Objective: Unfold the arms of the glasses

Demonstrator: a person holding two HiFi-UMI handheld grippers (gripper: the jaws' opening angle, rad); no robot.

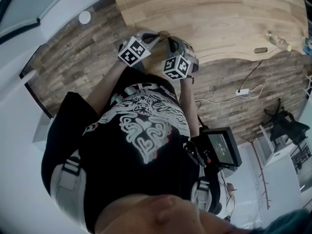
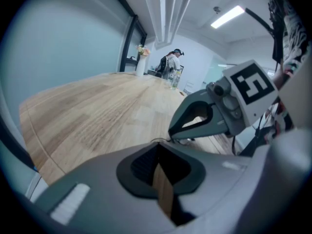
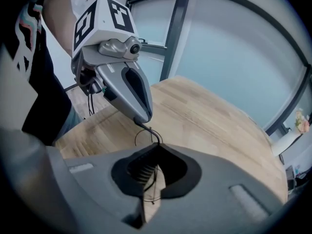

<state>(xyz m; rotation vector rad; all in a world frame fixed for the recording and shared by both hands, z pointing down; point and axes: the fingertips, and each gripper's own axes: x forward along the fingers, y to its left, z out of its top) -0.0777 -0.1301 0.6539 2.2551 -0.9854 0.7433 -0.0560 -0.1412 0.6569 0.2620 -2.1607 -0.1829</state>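
Note:
The thin wire-rimmed glasses (image 3: 145, 136) hang just over the near edge of the wooden table (image 1: 209, 13), between the two gripper tips. In the right gripper view my left gripper (image 3: 141, 117) pinches a dark arm of the glasses at its tip. My right gripper (image 3: 152, 177) has its jaws closed to a narrow slit, and the wire frame runs through it. In the left gripper view my right gripper (image 2: 171, 135) meets my left gripper (image 2: 160, 165) tip to tip, with only a sliver of wire (image 2: 157, 140) showing. In the head view both grippers (image 1: 157, 34) (image 1: 170, 39) hide the glasses.
A bottle (image 1: 278, 40) and a small dark object (image 1: 261, 49) lie far right on the table. A power strip with its cable (image 1: 242, 91) sits on the floor. A person (image 2: 170, 65) and a vase of flowers (image 2: 141, 62) are at the table's far end.

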